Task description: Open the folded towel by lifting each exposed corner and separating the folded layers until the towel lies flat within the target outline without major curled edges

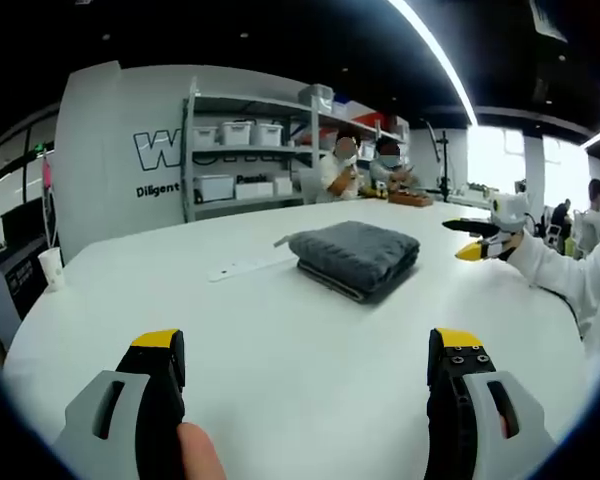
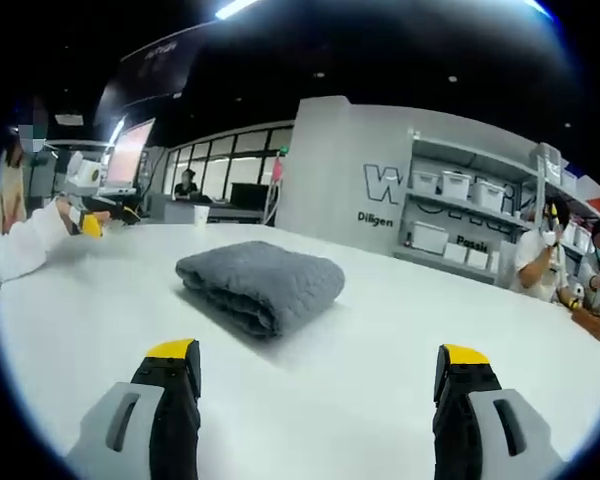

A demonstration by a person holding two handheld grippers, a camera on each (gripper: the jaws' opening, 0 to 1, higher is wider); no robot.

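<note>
The towel lies fully folded on the white counter, a thick grey bundle with every layer stacked. In the left gripper view it sits at about 12 o'clock from the left gripper, well apart from the fingertips; in the right gripper view it lies between 11 and 12 o'clock from the right gripper, also well apart. Both sets of fingers stand wide apart and hold nothing. The right gripper also appears at 3 o'clock in the left gripper view, beyond the towel's right side, held by a white-sleeved arm. A flat white strip lies on the counter just beside the towel, at its 9 o'clock in the left gripper view. No target outline is visible on the counter.

By my reading, unfolding has not begun and this is the approach. The next move calls for bringing a gripper in low to an exposed corner, closing on the top layer alone rather than the whole stack, then lifting and peeling it away. The folded edges look rounded and thick, so isolating a single layer is likely the hard part.
</note>
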